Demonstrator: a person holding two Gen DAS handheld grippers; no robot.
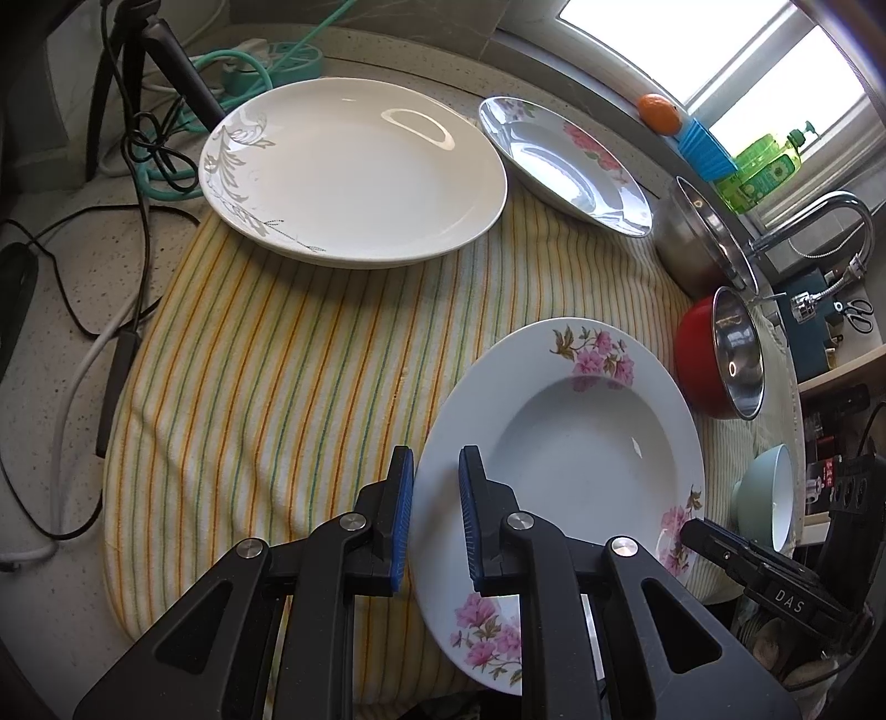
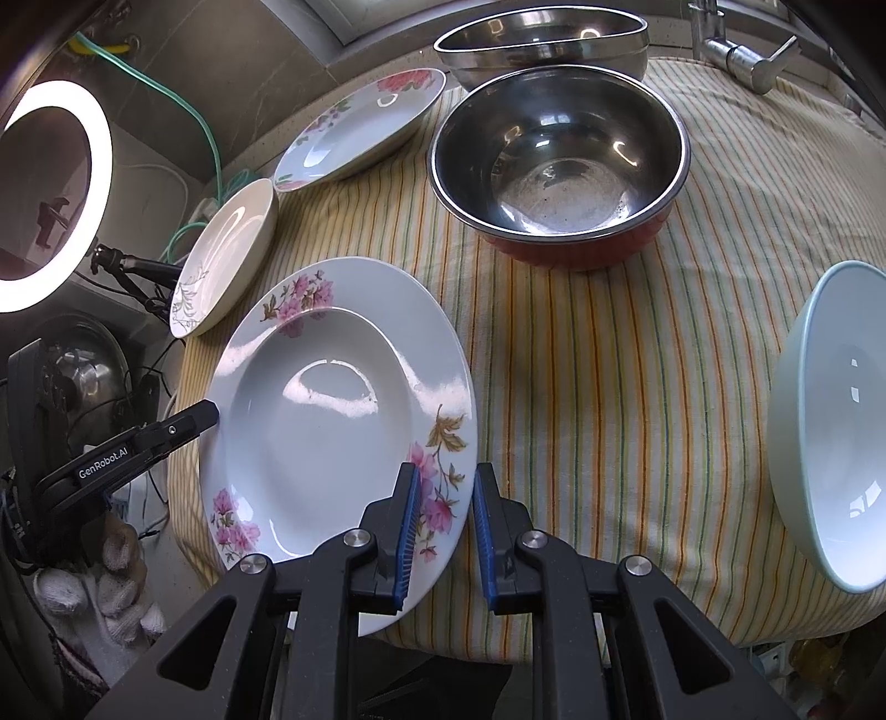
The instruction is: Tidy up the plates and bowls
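In the left wrist view, the left gripper has its two blue pads astride the near left rim of a flowered plate, and the gap between them is narrow; the pads appear to be clamped on that rim. The plate lies on a striped towel. The right gripper reaches the plate's right rim from the lower right. Far left on the towel sits a white plate, with a second flowered plate to its right, then a steel bowl, a red bowl and a pale blue bowl down the right side. In the right wrist view, the right gripper is closed on the near right rim of the flowered plate, while the left gripper touches its left rim. The red bowl stands beyond, the steel bowl farther still, the pale blue bowl at right, and the white plate and second flowered plate at far left.
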